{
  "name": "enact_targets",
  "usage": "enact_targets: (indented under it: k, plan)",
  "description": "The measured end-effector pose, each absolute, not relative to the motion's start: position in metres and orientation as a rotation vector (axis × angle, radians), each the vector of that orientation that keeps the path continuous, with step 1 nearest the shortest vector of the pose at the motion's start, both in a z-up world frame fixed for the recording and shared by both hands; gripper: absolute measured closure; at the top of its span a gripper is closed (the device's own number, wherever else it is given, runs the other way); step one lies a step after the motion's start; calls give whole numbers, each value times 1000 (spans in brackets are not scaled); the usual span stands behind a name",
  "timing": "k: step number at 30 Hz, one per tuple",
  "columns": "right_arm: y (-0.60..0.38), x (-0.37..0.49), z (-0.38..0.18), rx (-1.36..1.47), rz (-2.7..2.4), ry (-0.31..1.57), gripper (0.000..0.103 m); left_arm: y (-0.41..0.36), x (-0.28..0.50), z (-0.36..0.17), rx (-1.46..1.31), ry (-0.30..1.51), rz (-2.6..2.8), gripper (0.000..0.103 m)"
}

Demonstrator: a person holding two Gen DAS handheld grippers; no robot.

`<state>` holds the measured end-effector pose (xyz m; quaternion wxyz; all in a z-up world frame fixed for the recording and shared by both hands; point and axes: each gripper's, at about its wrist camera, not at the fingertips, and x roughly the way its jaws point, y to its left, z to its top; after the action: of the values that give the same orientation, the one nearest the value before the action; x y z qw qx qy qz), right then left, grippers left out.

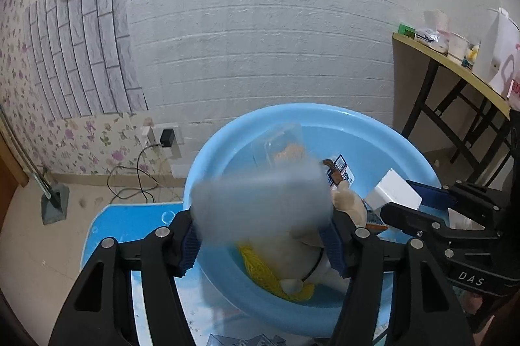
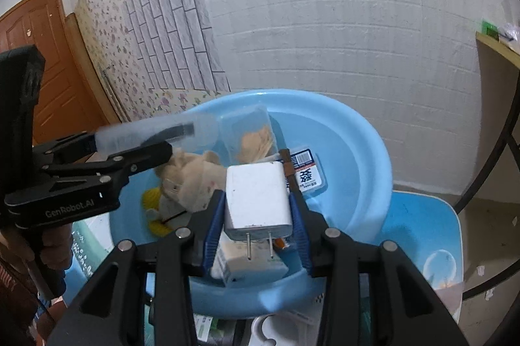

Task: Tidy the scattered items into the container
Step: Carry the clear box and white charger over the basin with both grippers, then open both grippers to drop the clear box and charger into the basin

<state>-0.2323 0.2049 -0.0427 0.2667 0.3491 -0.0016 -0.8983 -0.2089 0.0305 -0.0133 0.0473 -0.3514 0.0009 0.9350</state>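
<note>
A light blue basin (image 1: 224,138) (image 2: 364,131) sits on a blue stool. In it lie a beige plush toy (image 2: 191,177) (image 1: 349,203), a yellow item (image 1: 260,268), a clear box with tan contents (image 2: 253,134) and a barcoded packet (image 2: 307,172). My left gripper (image 1: 260,235) is shut on a frosted translucent case (image 1: 260,199) above the basin; it also shows in the right wrist view (image 2: 146,134). My right gripper (image 2: 256,235) is shut on a white plug charger (image 2: 256,199) over the basin; the charger also shows in the left wrist view (image 1: 395,190).
The blue stool (image 2: 422,235) carries the basin. A white brick-pattern wall (image 1: 260,37) stands behind. A wooden table (image 1: 455,66) with cups and bags is at the right. A wall socket with a black cable (image 1: 165,138) is low on the left. A brown door (image 2: 32,53) is far left.
</note>
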Motion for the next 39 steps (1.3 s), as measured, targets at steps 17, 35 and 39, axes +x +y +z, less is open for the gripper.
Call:
enact_targets:
  k: [17, 35, 39]
  plan:
    - [225, -191, -30, 919, -2457, -20, 57, 38, -158, -5, -1059, 4, 2860, 19]
    - [244, -145, -15, 885, -2494, -36, 57, 38, -102, -5, -1073, 7, 2876, 17]
    - [251, -140, -20, 906, -2501, -40, 57, 37, -92, -17, -1112, -12, 2862, 17]
